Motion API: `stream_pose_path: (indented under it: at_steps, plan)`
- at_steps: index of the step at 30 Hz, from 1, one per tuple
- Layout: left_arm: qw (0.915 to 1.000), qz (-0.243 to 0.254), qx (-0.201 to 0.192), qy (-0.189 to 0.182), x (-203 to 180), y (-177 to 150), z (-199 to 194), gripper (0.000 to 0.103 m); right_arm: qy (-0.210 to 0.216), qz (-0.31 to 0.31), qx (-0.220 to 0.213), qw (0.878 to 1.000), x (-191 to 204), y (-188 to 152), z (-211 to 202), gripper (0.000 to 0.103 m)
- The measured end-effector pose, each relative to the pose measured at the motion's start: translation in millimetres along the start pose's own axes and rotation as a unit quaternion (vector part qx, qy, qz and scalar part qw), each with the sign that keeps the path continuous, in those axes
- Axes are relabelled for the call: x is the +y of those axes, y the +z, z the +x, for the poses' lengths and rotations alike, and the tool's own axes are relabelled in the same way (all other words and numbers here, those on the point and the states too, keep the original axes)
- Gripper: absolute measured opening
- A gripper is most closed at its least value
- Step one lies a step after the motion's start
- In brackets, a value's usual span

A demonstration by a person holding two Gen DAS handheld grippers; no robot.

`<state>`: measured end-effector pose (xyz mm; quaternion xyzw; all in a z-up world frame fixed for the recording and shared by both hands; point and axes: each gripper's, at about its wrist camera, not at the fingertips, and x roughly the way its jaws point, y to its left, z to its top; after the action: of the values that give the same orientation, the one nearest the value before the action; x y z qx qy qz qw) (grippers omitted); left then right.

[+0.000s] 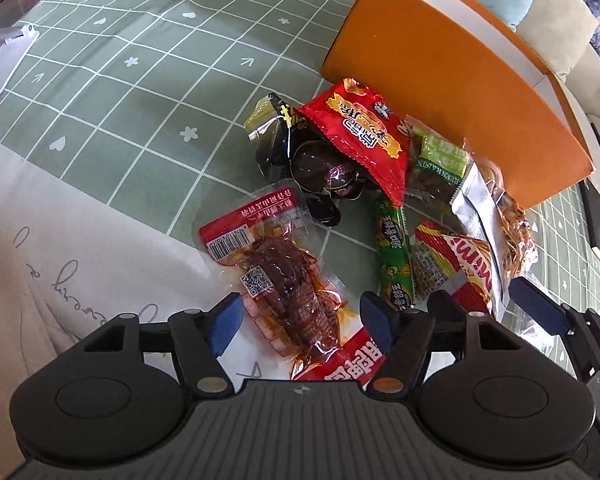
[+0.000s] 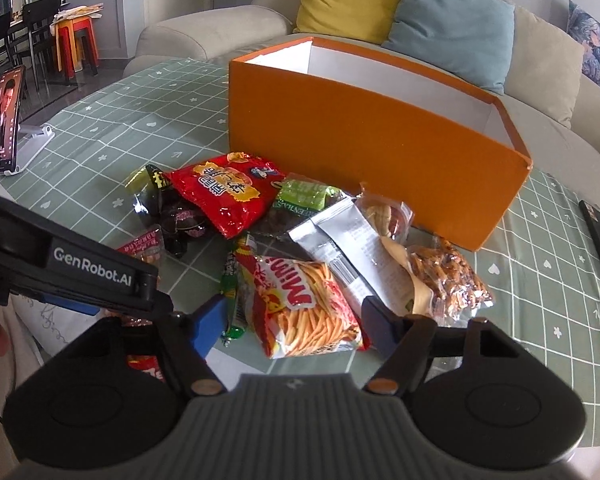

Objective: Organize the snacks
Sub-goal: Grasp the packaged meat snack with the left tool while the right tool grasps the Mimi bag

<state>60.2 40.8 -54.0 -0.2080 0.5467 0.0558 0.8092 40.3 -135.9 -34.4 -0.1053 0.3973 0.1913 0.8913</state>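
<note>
We are holding both tongs wide. The meat pack (image 1: 288, 280) is lying lengthwise between the left tongs (image 1: 302, 322), pointing toward the box (image 1: 440, 80); the stick bag (image 2: 304, 304) is lying between the right tongs (image 2: 296, 320).

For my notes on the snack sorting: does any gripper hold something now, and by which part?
Nothing is held. The left gripper is open over the meat packet; the right gripper is open over the fries bag.
</note>
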Motion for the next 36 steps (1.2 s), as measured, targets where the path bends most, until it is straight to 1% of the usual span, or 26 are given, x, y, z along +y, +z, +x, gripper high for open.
stream_pose_path:
  at_steps: [3, 5, 8, 11, 14, 16, 20, 23, 25, 27, 30, 31, 32, 33, 34, 36]
  plan:
    - [0.9999, 0.009, 0.002, 0.011, -5, 0, 5, 0.081, 0.008, 0.005, 0.011, 1.0, 0, 2, 10, 0.063]
    - [0.9997, 0.013, 0.002, 0.022, -8, -1, 7, 0.083, 0.01, 0.01, 0.015, 1.0, -1, 2, 16, 0.064]
    - [0.9992, 0.016, 0.008, 0.036, -13, -1, 13, 0.086, 0.004, 0.005, 0.015, 1.0, -2, 2, 20, 0.063]
    - [0.9985, 0.026, 0.01, 0.048, -18, -1, 18, 0.091, 0.004, 0.007, 0.012, 1.0, -6, 1, 23, 0.06]
    - [0.9973, 0.041, 0.01, 0.059, -21, -1, 21, 0.093, 0.009, 0.003, 0.005, 1.0, -9, -2, 22, 0.056]
    - [0.9965, 0.05, 0.01, 0.066, -21, -3, 23, 0.093, 0.02, 0.01, 0.004, 1.0, -13, -4, 20, 0.052]
    - [0.9943, 0.071, 0.012, 0.08, -22, -5, 25, 0.093, 0.048, 0.047, 0.004, 0.998, -28, -10, 14, 0.049]
    - [0.9881, 0.104, 0.012, 0.113, -27, -9, 31, 0.095, 0.057, 0.079, 0.007, 0.995, -39, -11, 13, 0.049]
    - [0.9871, 0.115, 0.008, 0.111, -30, -11, 31, 0.095, 0.059, 0.084, 0.007, 0.995, -40, -11, 13, 0.049]
    - [0.9862, 0.123, 0.01, 0.11, -32, -10, 31, 0.095, 0.055, 0.074, 0.007, 0.996, -36, -11, 13, 0.049]
    - [0.9869, 0.125, 0.012, 0.101, -30, -10, 29, 0.085, 0.053, 0.063, 0.005, 0.997, -33, -11, 13, 0.049]
    - [0.9868, 0.128, 0.007, 0.099, -30, -10, 27, 0.073, 0.053, 0.063, 0.005, 0.997, -33, -12, 12, 0.049]
    - [0.9868, 0.13, 0.004, 0.096, -29, -10, 25, 0.066, 0.053, 0.063, 0.006, 0.997, -33, -12, 12, 0.049]
    - [0.9871, 0.13, 0.002, 0.093, -27, -10, 24, 0.064, 0.052, 0.064, 0.006, 0.997, -33, -12, 12, 0.049]
    - [0.987, 0.133, 0.0, 0.09, -26, -10, 23, 0.057, 0.052, 0.064, 0.006, 0.997, -33, -12, 12, 0.049]
    - [0.9876, 0.137, -0.002, 0.078, -23, -9, 21, 0.054, 0.054, 0.064, 0.008, 0.996, -33, -12, 11, 0.049]
